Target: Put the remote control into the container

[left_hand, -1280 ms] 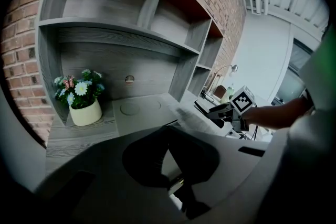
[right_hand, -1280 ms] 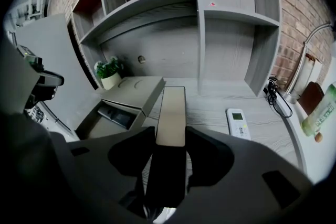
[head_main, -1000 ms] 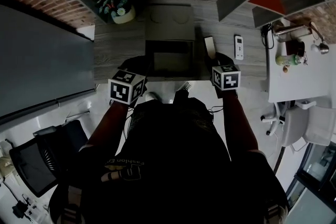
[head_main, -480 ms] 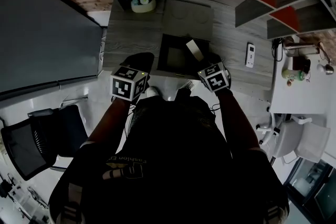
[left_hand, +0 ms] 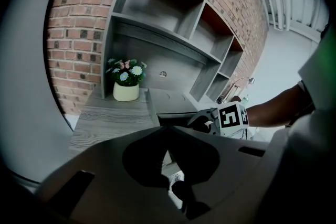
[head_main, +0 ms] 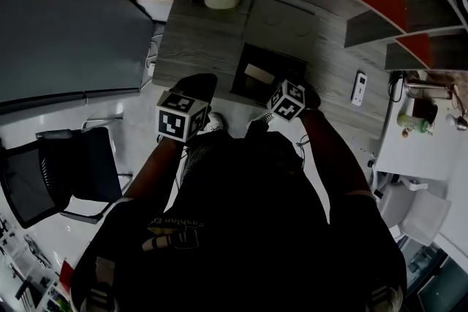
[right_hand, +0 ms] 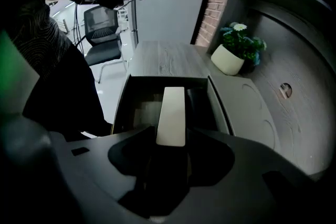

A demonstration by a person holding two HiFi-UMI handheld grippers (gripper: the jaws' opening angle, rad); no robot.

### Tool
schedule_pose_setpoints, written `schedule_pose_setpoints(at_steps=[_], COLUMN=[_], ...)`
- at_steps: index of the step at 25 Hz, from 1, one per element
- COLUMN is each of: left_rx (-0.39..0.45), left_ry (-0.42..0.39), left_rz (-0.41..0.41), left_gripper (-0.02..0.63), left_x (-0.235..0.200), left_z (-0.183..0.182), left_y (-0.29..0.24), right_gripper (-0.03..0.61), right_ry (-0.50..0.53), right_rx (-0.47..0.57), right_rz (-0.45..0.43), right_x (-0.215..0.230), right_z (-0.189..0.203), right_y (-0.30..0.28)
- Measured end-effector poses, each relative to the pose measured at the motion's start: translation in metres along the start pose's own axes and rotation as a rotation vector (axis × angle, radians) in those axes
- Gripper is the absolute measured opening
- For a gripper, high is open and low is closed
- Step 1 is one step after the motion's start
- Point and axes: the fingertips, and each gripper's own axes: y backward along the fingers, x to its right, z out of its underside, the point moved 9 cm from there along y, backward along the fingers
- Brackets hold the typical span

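Head view: grey wood-grain desk below a brick wall and red-backed shelves. The right gripper holds the remote control over the dark open container.
Left gripper view: left gripper jaws nearly together, empty.
Right gripper view: jaws clamped on the remote's near end.
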Motion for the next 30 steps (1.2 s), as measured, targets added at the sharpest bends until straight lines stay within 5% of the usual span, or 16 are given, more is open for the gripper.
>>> schedule_pose_setpoints(at_steps=[9, 19, 24, 30], left_rx=[0.026, 0.010, 0.008, 0.029], left_ry=[0.049, 0.004, -0.043, -0.098], left_rz=[-0.067, -0.034, 0.004, 0.064], left_gripper=[0.006, 0.006, 0.006, 0.006], left_x=[-0.014, 0.001, 0.011, 0.028], left_z=[0.006, 0.002, -0.004, -0.015], left_y=[0.016, 0.010, 0.004, -0.004], right_gripper=[0.195, 0.195, 0.195, 0.193], right_ry=[0.191, 0.104, -0.150, -0.736], right_rx=[-0.074, -0.018, 0.100, 0.407], right_rz=[-0.012, 0.050, 0.134, 0.141], right_x=[0.002, 0.002, 0.004, 0.001], right_z=[0.005, 0.011, 0.018, 0.032], right_y=[-0.022, -0.007, 0.026, 0.090])
